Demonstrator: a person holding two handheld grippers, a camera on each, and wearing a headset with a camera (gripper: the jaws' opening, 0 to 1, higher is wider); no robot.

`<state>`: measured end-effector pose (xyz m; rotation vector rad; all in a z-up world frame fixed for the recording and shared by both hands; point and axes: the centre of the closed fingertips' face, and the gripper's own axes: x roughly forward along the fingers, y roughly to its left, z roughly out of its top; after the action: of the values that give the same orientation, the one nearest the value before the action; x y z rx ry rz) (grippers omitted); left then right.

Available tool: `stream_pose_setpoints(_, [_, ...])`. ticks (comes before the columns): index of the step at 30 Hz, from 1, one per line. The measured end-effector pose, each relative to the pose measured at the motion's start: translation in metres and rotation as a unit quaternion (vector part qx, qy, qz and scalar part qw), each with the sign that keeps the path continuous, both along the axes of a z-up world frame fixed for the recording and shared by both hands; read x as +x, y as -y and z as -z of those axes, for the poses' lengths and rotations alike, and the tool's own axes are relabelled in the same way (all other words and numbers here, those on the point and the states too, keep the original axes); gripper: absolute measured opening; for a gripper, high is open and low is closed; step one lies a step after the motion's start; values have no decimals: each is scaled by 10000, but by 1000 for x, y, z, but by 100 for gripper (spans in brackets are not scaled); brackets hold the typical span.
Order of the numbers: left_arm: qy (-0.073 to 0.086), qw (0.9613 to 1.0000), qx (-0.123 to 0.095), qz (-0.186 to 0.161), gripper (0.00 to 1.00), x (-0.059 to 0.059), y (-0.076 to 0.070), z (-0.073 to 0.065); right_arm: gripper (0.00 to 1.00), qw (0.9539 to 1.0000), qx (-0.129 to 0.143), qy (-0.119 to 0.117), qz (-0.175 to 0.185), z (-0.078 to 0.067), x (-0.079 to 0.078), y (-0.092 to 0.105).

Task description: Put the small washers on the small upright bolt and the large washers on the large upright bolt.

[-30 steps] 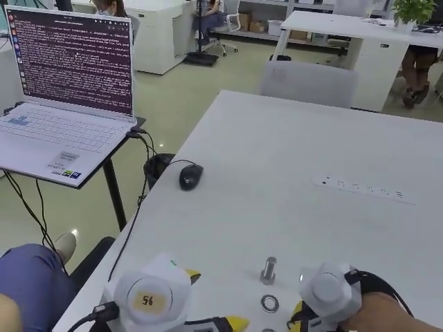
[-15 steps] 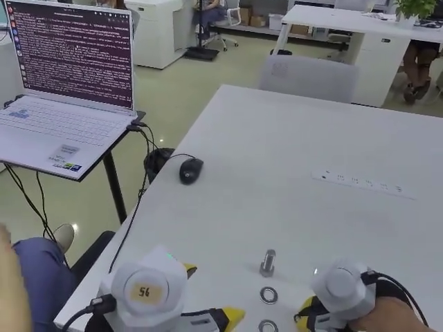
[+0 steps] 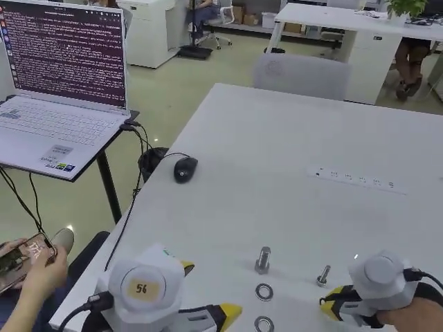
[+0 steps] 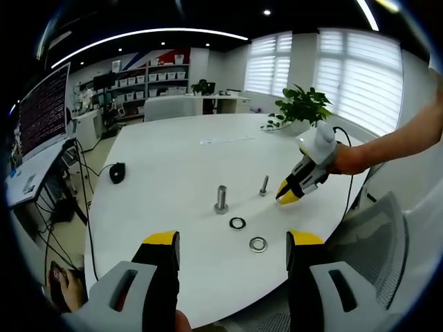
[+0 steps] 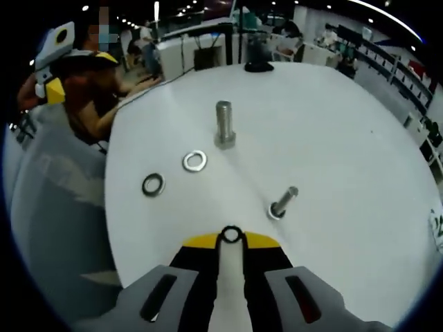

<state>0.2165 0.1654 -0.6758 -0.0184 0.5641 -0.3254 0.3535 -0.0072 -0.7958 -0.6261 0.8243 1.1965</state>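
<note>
Right gripper (image 5: 232,238) is closed on a thin ring at the very tips, judged to be a small washer (image 5: 232,234). It is pinched across the rim, with the hole left clear. The small bolt (image 5: 282,203) stands head-down on the surface (image 5: 332,138), just ahead of those tips and slightly right; true tilt can't be told through the fisheye. The large bolt (image 5: 223,124) stands upright further off. Two more washers lie flat on the surface: one washer (image 5: 194,160) near the large bolt's base, a second washer (image 5: 153,185) nearer the surface edge. Both are judged bigger than the held one, so probably meant for the large bolt; fit not confirmed. Left gripper (image 4: 234,240) is wide open and empty, held back over the near edge and aimed at the bolts and the flat washers. Handling, as judged: the washers are metal, so rigid, light, thin and smooth, not fragile but easily slipped out of the pads. Little edge is offered when flat on a hard slick surface, so sliding before lifting is to be expected. Hold is best taken across the outer rim, hole kept unobstructed. The bolts are free-standing on their heads and easily toppled by a side knock; the washer should be lowered straight down over the thread.
</note>
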Motion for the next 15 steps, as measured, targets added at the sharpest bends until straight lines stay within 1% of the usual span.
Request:
stream_pose_setpoints(2, [-1, 10000, -4, 4, 62, 0, 1, 0, 13, 10000, 16, 51, 54, -4, 6, 3])
stream_pose_setpoints(7, [-6, 10000, -2, 22, 62, 0, 3, 0, 13, 9993, 129, 283, 191, -23, 25, 4])
stream_pose_setpoints(13, [3, 10000, 10, 44, 62, 1, 4, -2, 13, 9985, 215, 474, 185, -40, 37, -4])
stream_pose_setpoints(15, [5, 10000, 15, 46, 62, 1, 4, -2, 13, 9983, 197, 522, 143, -41, 40, -6])
